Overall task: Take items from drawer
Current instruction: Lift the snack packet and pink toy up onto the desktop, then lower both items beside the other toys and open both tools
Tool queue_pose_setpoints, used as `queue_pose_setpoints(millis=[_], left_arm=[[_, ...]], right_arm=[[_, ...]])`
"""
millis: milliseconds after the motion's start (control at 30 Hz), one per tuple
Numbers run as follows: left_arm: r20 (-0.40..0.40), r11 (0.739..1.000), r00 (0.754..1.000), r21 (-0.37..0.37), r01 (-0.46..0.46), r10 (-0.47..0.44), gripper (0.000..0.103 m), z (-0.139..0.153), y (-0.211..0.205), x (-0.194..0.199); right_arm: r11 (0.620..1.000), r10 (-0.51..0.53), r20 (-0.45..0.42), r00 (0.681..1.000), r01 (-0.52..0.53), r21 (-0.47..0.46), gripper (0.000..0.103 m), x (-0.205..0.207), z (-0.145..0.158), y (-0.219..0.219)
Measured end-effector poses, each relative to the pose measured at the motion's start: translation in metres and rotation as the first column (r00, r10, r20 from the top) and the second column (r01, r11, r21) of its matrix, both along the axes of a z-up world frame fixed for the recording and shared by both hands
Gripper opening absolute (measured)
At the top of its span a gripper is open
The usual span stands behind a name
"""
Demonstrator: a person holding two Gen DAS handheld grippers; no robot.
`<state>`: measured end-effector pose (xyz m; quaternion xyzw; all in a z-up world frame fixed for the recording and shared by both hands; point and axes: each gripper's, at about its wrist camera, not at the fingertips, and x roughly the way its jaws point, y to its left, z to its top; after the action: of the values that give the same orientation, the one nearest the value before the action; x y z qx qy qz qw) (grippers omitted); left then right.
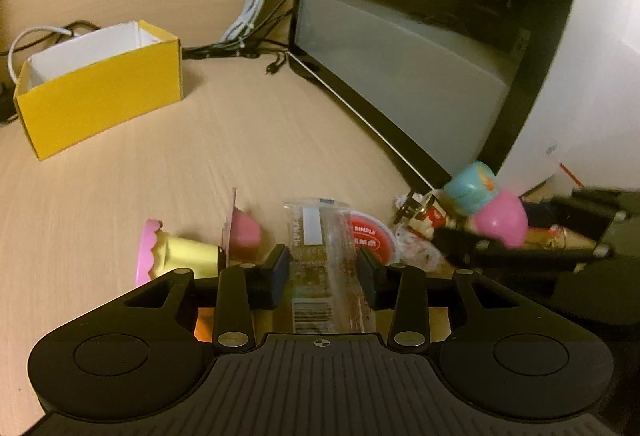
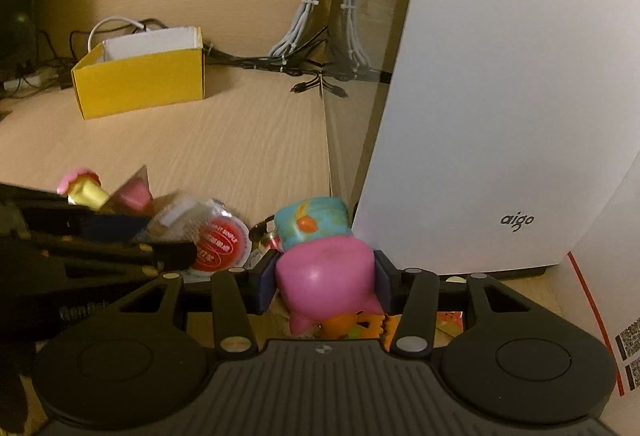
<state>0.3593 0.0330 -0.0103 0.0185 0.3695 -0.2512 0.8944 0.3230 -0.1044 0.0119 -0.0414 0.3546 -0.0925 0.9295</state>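
Black pads of the left tool (image 1: 324, 268) stand just apart around a clear snack packet (image 1: 320, 256); the right tool (image 2: 324, 278) is clamped on a pink-and-blue toy (image 2: 320, 264). Both sit low over the item pile on the table (image 1: 240, 136). Lifting now could let the slick packet slip. Behind, a yellow box (image 1: 100, 92) looks empty.

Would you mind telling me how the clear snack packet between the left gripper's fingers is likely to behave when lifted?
The clear snack packet looks thin and long, so its unsupported ends would probably droop. Its glossy film may slide between the pads of the left gripper. It is probably light, as it looks flat.
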Motion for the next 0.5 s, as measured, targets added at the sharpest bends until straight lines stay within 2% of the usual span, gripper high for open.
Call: queue_pose_setpoints(millis=[200,300,367,433,500], left_arm=[[-0.012,1.000,1.000,-0.012,-0.012,0.012,0.042,0.003,0.001,0.004],[0.005,0.999,0.999,-0.041,-0.035,0.035,0.039,0.009,0.007,-0.002],[0.023,0.996,0.998,-0.065,-0.063,0.064,0.039,0.014,0.014,-0.009],[0.041,0.992,0.994,-0.076,-0.101,0.105,0.039,0.020,0.020,-0.018],[0.066,0.986,0.986,-0.078,-0.146,0.151,0.039,0.027,0.026,-0.027]], right_arm=[[0.999,0.036,-0.051,0.998,-0.036,-0.004,0.048,0.004,-0.014,0.001],[0.998,0.059,-0.056,0.997,-0.059,-0.002,0.049,0.003,-0.012,-0.001],[0.997,0.072,-0.042,0.997,-0.071,0.013,0.057,-0.003,-0.005,-0.004],[0.996,0.085,-0.001,0.996,-0.085,0.031,0.073,-0.014,0.005,-0.008],[0.994,0.100,0.039,0.994,-0.102,0.050,0.074,-0.028,0.014,-0.013]])
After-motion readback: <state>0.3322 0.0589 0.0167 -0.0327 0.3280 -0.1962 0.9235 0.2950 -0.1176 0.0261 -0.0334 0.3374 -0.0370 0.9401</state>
